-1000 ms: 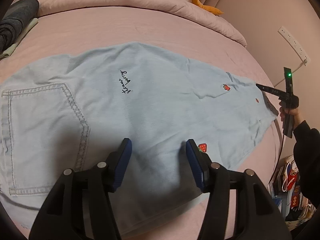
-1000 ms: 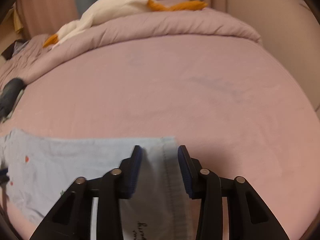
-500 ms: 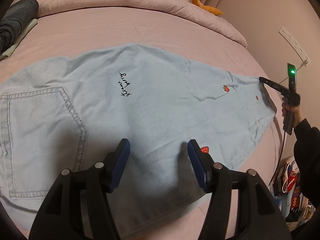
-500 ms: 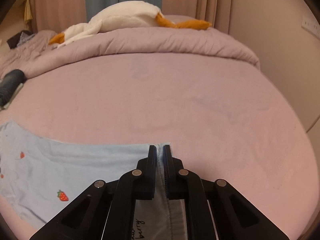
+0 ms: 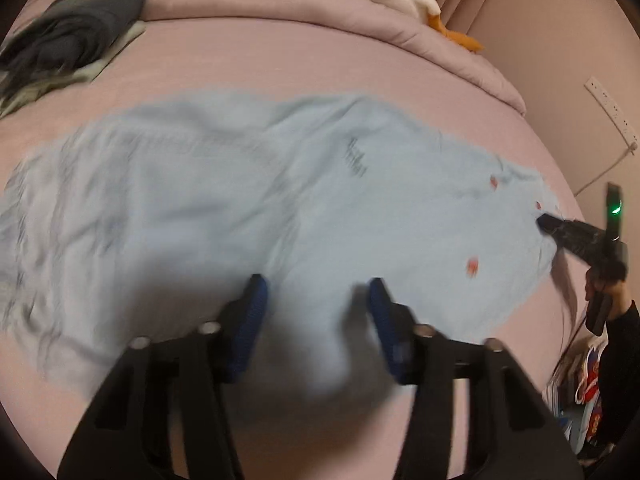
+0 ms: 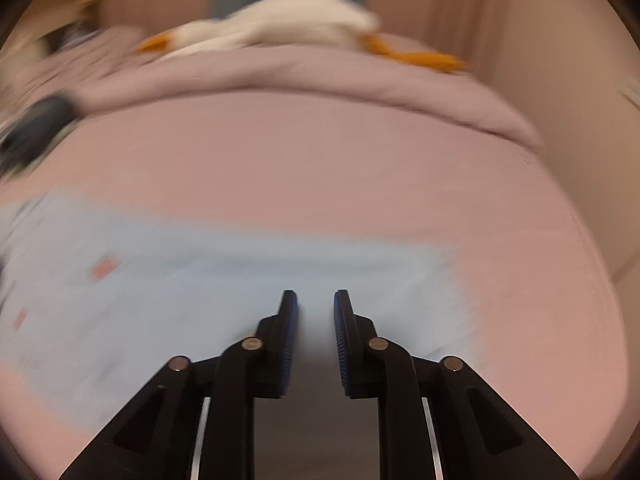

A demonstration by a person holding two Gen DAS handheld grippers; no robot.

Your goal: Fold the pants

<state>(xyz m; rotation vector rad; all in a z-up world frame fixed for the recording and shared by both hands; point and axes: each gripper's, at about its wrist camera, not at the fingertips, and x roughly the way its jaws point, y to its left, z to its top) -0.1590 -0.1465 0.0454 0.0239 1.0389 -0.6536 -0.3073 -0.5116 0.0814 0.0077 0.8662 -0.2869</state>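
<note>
We held the left gripper (image 5: 316, 300) wide apart above the light-blue denim pants (image 5: 248, 208) spread on the pink bed sheet (image 5: 280, 60); our right gripper (image 6: 315, 312), part-open, seemingly gripped nothing.

left wrist: low, close over pants (image 5: 240, 208), facing headboard-right | right wrist: low at hem end, facing duvet (image 6: 320, 76) | shared: pants, pink bed (image 5: 280, 56), plush goose (image 6: 288, 24)

light blue pants (image 5: 240, 208) with small red motifs lie spread flat on the bed.
</note>
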